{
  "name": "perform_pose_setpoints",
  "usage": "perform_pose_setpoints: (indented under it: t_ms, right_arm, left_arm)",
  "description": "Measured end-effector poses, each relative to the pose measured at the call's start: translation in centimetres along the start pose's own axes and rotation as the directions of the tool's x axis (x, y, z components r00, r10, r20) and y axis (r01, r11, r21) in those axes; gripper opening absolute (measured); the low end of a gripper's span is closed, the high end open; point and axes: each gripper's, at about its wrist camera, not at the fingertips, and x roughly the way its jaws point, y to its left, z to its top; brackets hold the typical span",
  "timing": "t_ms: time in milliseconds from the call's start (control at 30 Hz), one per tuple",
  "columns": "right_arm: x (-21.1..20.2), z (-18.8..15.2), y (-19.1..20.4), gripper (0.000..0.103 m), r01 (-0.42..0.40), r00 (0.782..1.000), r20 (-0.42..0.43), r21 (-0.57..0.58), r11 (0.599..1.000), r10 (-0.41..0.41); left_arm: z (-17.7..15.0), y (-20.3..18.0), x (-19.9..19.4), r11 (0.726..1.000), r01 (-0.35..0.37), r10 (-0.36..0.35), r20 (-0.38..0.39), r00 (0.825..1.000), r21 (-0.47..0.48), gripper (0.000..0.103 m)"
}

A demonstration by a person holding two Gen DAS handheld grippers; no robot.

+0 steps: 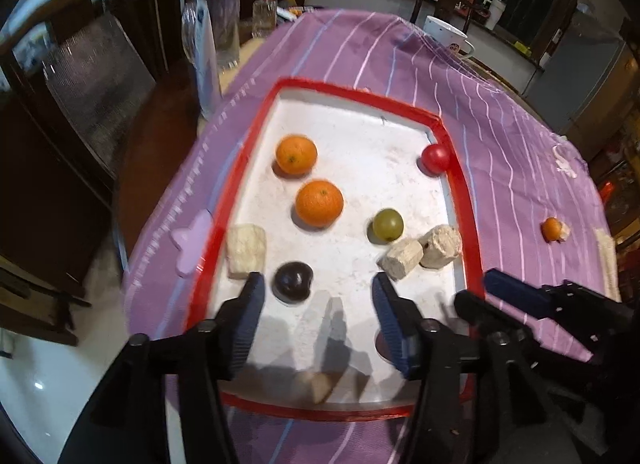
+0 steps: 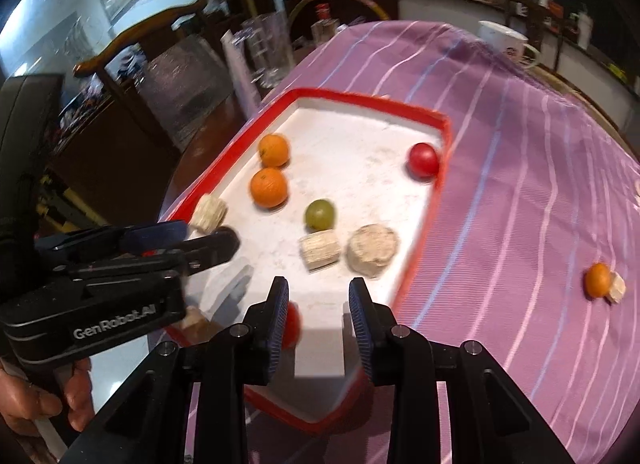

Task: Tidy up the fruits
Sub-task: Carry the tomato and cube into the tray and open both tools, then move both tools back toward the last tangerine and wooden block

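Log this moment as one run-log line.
left claw: open, above dark fruit | right claw: open, empty | tray: two oranges, green fruit | outside tray: small orange

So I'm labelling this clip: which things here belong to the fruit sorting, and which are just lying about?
Job:
red-rimmed tray
two oranges
green fruit
red fruit
dark fruit
small orange fruit on the cloth

Lying about:
white mug
glass pitcher
clear bottle

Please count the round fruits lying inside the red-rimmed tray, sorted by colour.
orange fruits: 2
red fruits: 2, one partly hidden
green fruit: 1
dark fruit: 1
Total: 6
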Motion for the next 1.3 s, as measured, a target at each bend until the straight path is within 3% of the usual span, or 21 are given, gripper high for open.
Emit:
perform_pose_setpoints:
  t_ms: [100, 933, 1300]
  right_arm:
    - [-1.0, 0.0, -1.1, 0.035, 0.024, 0.999, 0.022, 0.044, 0.999, -0.025]
    - [-4.6, -1.5, -4.1, 0.037, 0.053, 0.997, 0.045, 0.161, 0.986, -0.061]
    - [-4.9, -2.4, -5.8, 0.037, 0.062, 0.997, 0.043, 0.185, 0.981, -0.071]
  left_arm:
    - [0.3, -0.8, -1.4, 0.998, -0.06, 0.06, 0.04, 0.997, 0.016, 0.076]
    - [-0.3, -5.1, -6.1, 0.983, -0.166, 0.158, 0.097, 0.983, 0.077, 0.077]
    - [-0.8, -7.1, -6.2, 0.981, -0.169, 0.158, 0.108, 0.981, 0.1, 0.077]
